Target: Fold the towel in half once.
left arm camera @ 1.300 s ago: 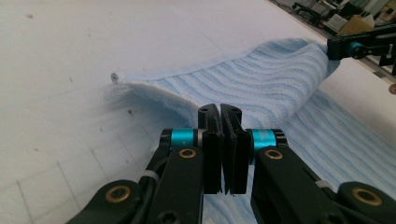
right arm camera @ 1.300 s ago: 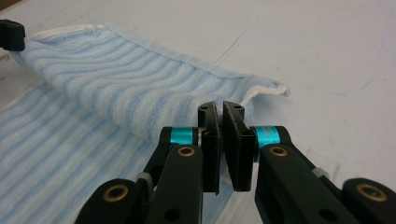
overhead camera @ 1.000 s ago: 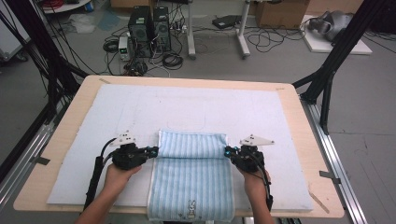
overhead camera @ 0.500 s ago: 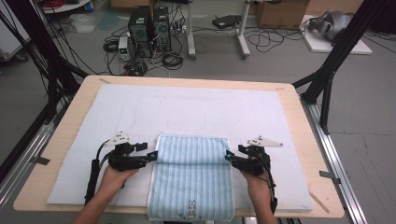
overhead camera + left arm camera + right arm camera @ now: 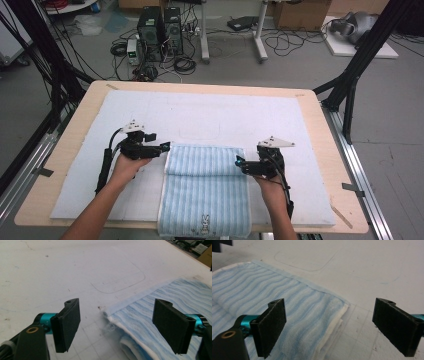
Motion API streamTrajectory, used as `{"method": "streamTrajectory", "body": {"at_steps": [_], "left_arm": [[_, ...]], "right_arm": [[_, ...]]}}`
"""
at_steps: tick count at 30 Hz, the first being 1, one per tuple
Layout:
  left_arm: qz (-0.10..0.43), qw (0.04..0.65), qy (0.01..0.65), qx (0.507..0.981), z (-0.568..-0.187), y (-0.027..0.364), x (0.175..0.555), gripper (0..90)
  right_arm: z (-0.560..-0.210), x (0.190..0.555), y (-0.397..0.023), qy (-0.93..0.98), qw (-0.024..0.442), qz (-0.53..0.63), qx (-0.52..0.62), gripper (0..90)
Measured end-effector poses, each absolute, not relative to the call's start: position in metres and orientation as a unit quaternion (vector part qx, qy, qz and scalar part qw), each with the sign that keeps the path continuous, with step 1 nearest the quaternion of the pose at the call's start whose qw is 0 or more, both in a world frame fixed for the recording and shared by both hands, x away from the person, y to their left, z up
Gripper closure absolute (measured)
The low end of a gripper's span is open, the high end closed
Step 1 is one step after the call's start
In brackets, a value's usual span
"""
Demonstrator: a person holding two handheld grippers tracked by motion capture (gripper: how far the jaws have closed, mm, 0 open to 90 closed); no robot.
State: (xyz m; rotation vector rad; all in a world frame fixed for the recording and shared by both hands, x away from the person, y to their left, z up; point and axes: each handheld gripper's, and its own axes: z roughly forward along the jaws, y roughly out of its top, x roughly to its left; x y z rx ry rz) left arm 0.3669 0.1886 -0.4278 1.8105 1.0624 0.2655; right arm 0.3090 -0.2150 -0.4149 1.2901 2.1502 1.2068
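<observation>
A light blue striped towel [image 5: 205, 190] lies folded on the white mat, its doubled far edge toward the table's middle and its near end hanging at the front edge. My left gripper [image 5: 166, 146] hovers just off the towel's far left corner [image 5: 140, 312]. Its jaws have just sprung apart and eased in a touch, and the pads [image 5: 67, 323] touch nothing. My right gripper [image 5: 238, 162] sits at the far right corner [image 5: 262, 290]. Its jaws have just been opening. They straddle the layered corner without pressing on it.
The white mat [image 5: 210, 115] covers most of the wooden table [image 5: 80, 125], with bare mat beyond and beside the towel. Black frame struts [image 5: 360, 65] stand at the back corners. Computers and cables [image 5: 160, 30] lie on the floor behind.
Both grippers were shut on the towel's far corners and have opened. The left hand has drawn away to the left. The right hand has stayed in place.
</observation>
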Motion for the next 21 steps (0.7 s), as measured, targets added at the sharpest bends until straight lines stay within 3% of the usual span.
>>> {"method": "streamTrajectory", "body": {"at_steps": [6, 11, 15, 18, 21], "left_arm": [[0.096, 0.466, 0.451, 0.755, -0.443, 0.175, 0.381, 36.3], [0.115, 0.438, 0.446, 0.772, -0.451, 0.164, 0.382, 41.3], [0.139, 0.429, 0.426, 0.784, -0.451, 0.162, 0.379, 59.4], [0.141, 0.427, 0.415, 0.791, -0.451, 0.162, 0.378, 74.0], [0.140, 0.427, 0.411, 0.793, -0.451, 0.161, 0.377, 80.6]], "right_arm": [[-0.415, 0.306, -0.218, 0.764, 0.177, 0.425, 0.452, 11.0], [-0.415, 0.304, -0.225, 0.754, 0.177, 0.431, 0.464, 11.0], [-0.416, 0.308, -0.227, 0.745, 0.174, 0.424, 0.484, 11.3], [-0.419, 0.314, -0.228, 0.737, 0.166, 0.415, 0.508, 21.9], [-0.422, 0.320, -0.227, 0.731, 0.169, 0.407, 0.521, 25.3]]}}
